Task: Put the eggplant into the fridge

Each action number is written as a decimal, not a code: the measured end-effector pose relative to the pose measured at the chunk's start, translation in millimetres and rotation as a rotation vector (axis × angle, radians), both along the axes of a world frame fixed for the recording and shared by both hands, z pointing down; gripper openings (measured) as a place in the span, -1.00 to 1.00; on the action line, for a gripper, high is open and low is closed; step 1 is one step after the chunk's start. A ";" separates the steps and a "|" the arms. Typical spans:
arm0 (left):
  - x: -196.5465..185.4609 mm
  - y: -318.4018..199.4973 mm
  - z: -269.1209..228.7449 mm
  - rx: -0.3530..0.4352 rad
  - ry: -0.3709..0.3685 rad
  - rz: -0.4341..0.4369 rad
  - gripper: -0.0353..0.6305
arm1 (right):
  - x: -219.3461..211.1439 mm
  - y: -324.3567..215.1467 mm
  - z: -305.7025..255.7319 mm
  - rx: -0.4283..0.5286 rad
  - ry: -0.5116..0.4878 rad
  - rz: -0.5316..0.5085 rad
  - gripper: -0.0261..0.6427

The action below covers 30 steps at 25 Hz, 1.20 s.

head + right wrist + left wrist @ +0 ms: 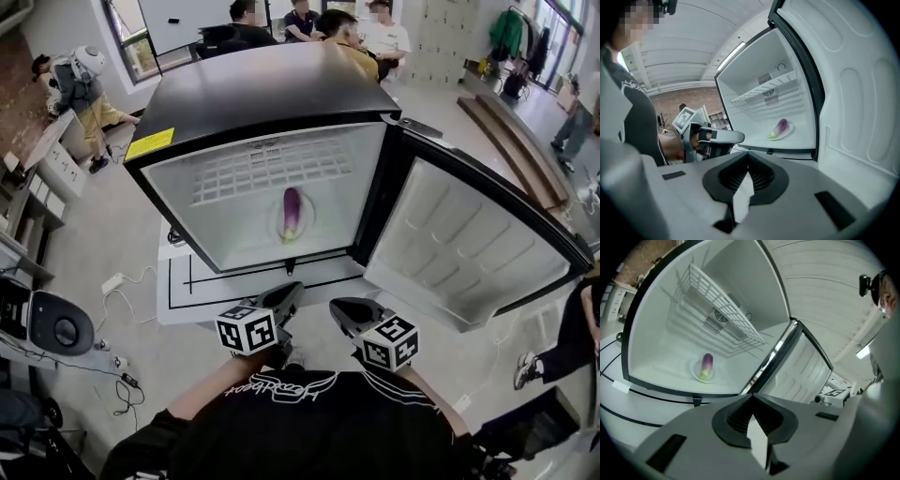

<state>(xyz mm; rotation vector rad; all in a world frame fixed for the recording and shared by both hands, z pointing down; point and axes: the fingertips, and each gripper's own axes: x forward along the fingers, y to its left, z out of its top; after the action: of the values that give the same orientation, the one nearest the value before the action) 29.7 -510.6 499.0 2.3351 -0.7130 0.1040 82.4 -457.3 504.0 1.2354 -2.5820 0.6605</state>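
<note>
Eggplant [292, 212] lies on a small white plate [695, 372] at the bottom of the open fridge [262, 94], below the wire shelf [272, 169]. The fridge door [469, 244] stands wide open on your right. Your left hand-held gripper [286, 298] and right hand-held gripper [343, 311] sit side by side outside the fridge. Both have their jaws pressed together, with nothing in them.

Head camera looks steeply down on the open fridge [272, 103], the left gripper [286, 298] and right gripper [345, 314] low in frame, while each gripper's camera looks along its own jaws from near the fridge's front, from left and right, into the same white interior.
</note>
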 end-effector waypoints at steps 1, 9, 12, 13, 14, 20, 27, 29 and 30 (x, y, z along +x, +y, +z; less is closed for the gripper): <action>1.3 10.6 -4.4 0.019 0.009 0.014 -0.87 | 1.6 7.1 -1.4 0.006 0.000 -0.006 -0.90; 7.0 104.6 -45.4 0.194 0.024 0.095 -0.87 | 14.0 75.7 -14.0 0.067 0.002 -0.079 -0.90; 12.2 142.5 -51.7 0.205 0.035 0.133 -0.87 | 13.1 103.0 -17.3 0.090 -0.007 -0.126 -0.90; 13.6 153.4 -53.2 0.212 0.033 0.143 -0.87 | 12.4 111.4 -19.3 0.099 -0.011 -0.140 -0.90; 14.7 163.8 -54.3 0.225 0.025 0.151 -0.87 | 11.5 119.8 -21.5 0.109 -0.013 -0.154 -0.90; 21.4 215.0 -65.2 0.278 0.003 0.165 -0.87 | 11.9 161.7 -30.0 0.151 -0.027 -0.209 -0.90; 19.5 242.9 -66.7 0.333 -0.056 0.209 -0.87 | 7.5 180.1 -34.4 0.176 -0.064 -0.227 -0.90; 15.5 246.5 -66.6 0.316 -0.049 0.212 -0.87 | 2.7 186.3 -35.2 0.176 -0.076 -0.234 -0.90; 13.5 248.4 -66.8 0.308 -0.044 0.213 -0.87 | 0.0 189.8 -35.0 0.175 -0.078 -0.240 -0.90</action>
<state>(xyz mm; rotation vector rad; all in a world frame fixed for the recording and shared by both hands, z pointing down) 43.2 -262.2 432.2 2.7080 -0.5285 0.1502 82.4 -267.5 469.0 0.9379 -2.8428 0.4515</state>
